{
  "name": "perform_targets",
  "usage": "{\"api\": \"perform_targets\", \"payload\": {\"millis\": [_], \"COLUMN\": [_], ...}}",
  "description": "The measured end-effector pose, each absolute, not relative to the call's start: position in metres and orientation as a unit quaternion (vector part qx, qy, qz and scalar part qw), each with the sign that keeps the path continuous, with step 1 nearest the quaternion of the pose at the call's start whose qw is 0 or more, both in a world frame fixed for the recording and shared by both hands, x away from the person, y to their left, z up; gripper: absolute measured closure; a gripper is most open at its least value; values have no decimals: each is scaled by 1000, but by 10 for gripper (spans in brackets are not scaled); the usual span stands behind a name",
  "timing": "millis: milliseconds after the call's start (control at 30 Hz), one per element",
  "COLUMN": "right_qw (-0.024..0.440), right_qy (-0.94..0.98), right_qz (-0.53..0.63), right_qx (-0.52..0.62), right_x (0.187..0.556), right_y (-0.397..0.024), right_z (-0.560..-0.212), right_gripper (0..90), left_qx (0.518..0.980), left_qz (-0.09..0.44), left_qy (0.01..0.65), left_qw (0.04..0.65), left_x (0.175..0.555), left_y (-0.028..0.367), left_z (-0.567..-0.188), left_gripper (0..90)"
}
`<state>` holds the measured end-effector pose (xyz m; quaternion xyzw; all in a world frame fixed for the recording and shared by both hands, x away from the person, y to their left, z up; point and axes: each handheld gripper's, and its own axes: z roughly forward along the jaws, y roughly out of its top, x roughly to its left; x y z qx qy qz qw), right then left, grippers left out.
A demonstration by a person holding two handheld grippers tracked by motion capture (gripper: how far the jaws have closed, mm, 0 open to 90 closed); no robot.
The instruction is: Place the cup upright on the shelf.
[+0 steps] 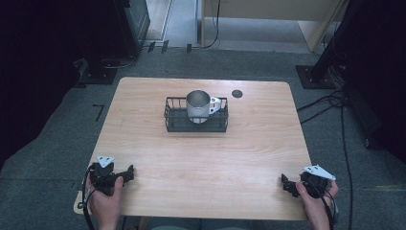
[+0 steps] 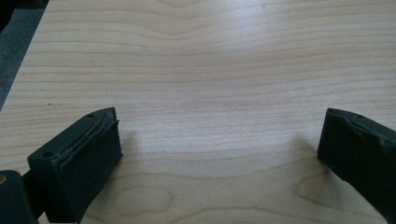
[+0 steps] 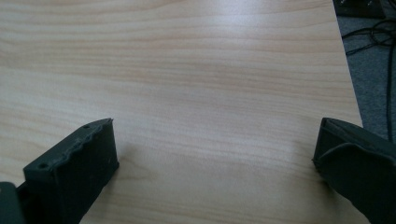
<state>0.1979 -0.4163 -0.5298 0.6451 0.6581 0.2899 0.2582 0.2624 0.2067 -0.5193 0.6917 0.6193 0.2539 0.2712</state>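
Observation:
A metal mug (image 1: 198, 106) with a white handle stands upright inside a black wire basket (image 1: 174, 120) at the middle of the wooden table's (image 1: 201, 158) far half. My left gripper (image 1: 125, 175) rests near the front left corner, held in a hand, far from the basket. Its jaws stand wide apart over bare wood, and the left gripper (image 2: 219, 135) holds nothing. Near the front right corner sits my right gripper (image 1: 286, 184), also held in a hand. The right gripper (image 3: 215, 149) is open too, with only tabletop between its jaws.
A small dark round disc (image 1: 237, 93) lies on the table behind the basket to the right. Grey carpet surrounds the table, with cables (image 1: 330, 103) on the floor at right and stand bases (image 1: 313, 76) at the back corners.

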Motion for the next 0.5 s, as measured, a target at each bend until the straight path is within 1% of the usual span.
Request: {"api": "perform_targets", "payload": {"millis": [500], "right_qw": [256], "right_qy": [667], "right_qz": [292], "right_qx": [636], "right_x": [193], "right_y": [-417], "right_z": [-530], "right_gripper": [0], "left_qx": [692], "left_qz": [254], "left_qy": [619], "left_qw": [271], "left_x": [262], "left_y": [207], "left_z": [-519], "left_gripper": [0]}}
